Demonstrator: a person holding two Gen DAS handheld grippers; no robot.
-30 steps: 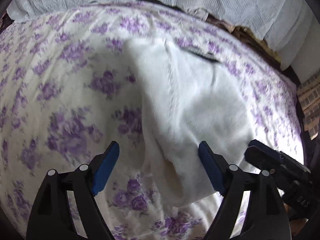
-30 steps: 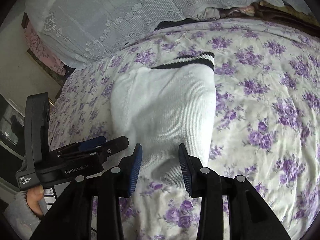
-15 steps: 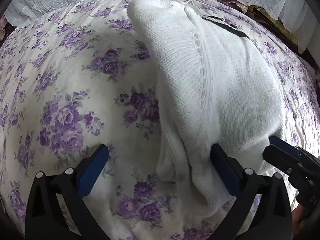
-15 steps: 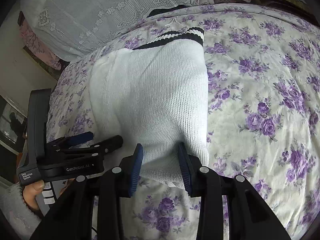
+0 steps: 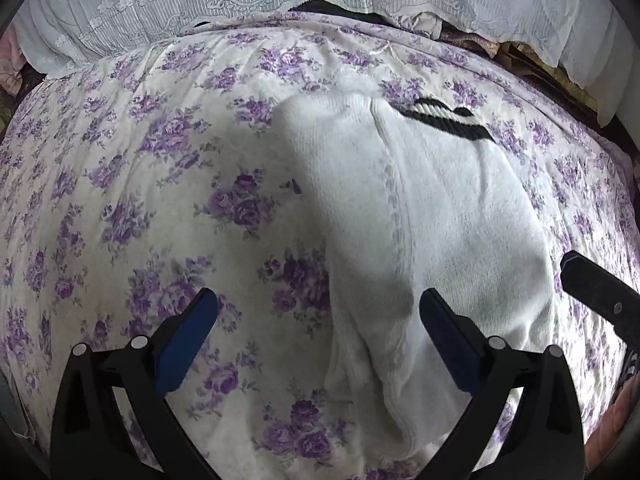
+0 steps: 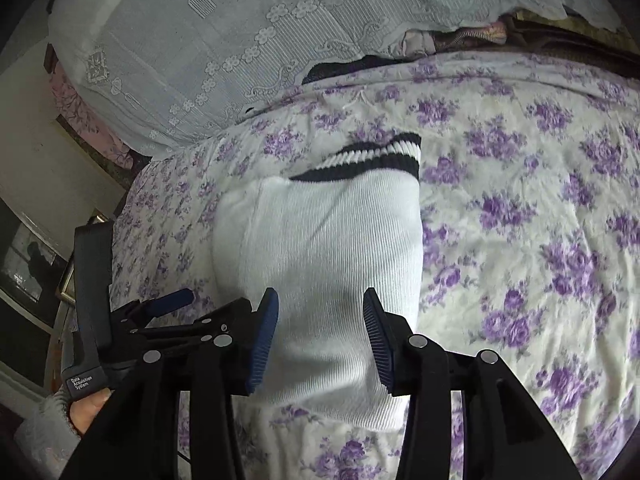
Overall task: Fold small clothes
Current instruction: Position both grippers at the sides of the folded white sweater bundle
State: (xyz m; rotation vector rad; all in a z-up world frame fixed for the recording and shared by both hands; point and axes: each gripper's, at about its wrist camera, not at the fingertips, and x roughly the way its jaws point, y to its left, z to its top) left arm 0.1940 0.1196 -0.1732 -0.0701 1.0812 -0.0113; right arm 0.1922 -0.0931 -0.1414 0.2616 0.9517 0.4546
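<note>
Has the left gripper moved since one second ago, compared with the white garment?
Yes. The left gripper went toward the white garment, then drew back, judging by the garment's changing size; its jaws stay open.

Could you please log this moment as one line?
left tongs: open over sweater edge | right tongs: open, straddling sweater | sweater: folded on floral bedspread, striped hem far side

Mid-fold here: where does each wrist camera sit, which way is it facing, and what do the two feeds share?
Left wrist: sits behind the open left gripper, facing the white sweater's left side; the right gripper shows at right.
Right wrist: sits behind the open right gripper, facing the sweater's near edge; the left gripper shows at left.
Shared: sweater, floral bedspread, lace cover.
</note>
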